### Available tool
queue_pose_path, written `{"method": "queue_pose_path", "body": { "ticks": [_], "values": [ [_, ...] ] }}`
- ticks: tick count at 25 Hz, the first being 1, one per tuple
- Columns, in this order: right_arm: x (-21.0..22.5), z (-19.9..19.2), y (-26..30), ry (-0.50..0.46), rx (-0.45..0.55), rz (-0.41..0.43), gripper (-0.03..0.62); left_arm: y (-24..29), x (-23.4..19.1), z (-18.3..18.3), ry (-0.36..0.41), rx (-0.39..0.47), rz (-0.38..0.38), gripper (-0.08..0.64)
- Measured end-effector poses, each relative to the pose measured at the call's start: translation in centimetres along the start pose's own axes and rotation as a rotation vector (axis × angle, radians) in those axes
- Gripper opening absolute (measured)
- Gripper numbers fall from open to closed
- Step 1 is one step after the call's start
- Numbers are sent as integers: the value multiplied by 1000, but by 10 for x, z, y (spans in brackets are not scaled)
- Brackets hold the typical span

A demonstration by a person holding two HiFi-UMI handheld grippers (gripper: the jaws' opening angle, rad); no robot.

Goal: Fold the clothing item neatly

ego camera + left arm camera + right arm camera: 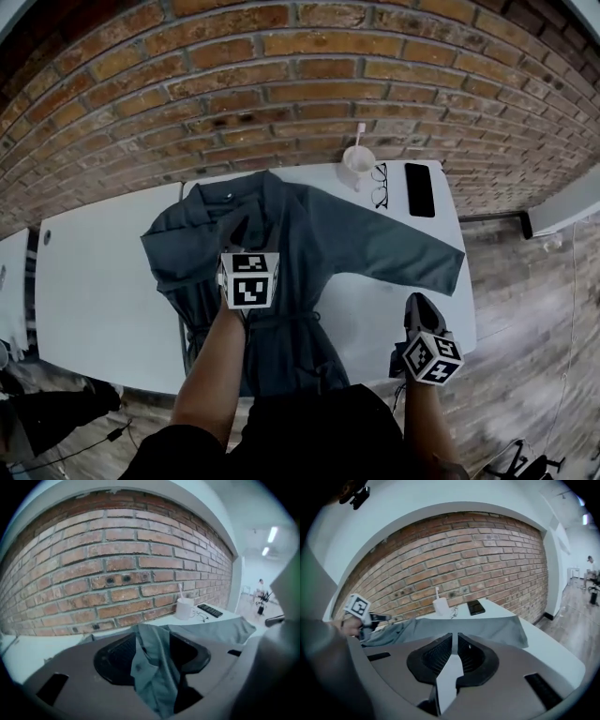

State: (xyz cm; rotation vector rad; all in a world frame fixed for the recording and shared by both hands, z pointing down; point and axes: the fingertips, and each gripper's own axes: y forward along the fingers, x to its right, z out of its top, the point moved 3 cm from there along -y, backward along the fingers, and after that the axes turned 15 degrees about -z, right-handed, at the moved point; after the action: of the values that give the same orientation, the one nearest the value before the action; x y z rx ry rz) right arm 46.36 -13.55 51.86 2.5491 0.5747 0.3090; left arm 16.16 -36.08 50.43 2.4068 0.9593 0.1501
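— Head view?
— The grey garment (319, 234) lies spread on the white table (94, 281). The left claw (244, 227) is over its chest, the right claw (418, 302) near the sleeve (394, 246). A forearm (216, 375) hides the waist.
— Left gripper view?
— Jaws spread, a fold of the garment hanging between them. The mug (185, 608), glasses (201, 617) and phone (209, 610) lie beyond, to the right.
— Right gripper view?
— Jaws nearly pressed together, empty; sleeve ahead.

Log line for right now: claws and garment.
garment: spread on table | left claw: open, fabric between jaws | right claw: shut, empty
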Motion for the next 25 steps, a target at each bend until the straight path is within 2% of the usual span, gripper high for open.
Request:
{"method": "queue_pose_path", "body": {
  "ticks": [1,2,4,5,8,11,14,20,23,25],
  "values": [
    [15,1,8,13,2,-55,32,-7,10,-7,-47,5,-35,223],
    [31,1,15,31,6,-116,67,-16,18,-13,-87,15,-58,189],
    [68,0,28,81,12,-254,108,-31,31,-22,-140,46,-65,29],
    [87,-2,34,102,5,-321,124,-37,37,-27,-157,56,-64,0],
    [127,-10,49,92,-49,-466,160,-43,52,-42,-192,41,-86,0],
    [145,-16,62,67,-126,-550,176,-45,63,-51,-218,26,-113,0],
    [149,-31,79,46,-227,-555,221,-48,71,-57,-234,18,-127,-1],
    [148,-34,89,131,-293,-521,201,-56,84,-63,-185,-30,-137,0],
    [149,-35,89,107,-287,-505,151,-61,81,-79,-175,-78,-134,0],
    [145,-35,93,61,-295,-470,43,-66,79,-87,-202,-83,-135,0]
  ]
}}
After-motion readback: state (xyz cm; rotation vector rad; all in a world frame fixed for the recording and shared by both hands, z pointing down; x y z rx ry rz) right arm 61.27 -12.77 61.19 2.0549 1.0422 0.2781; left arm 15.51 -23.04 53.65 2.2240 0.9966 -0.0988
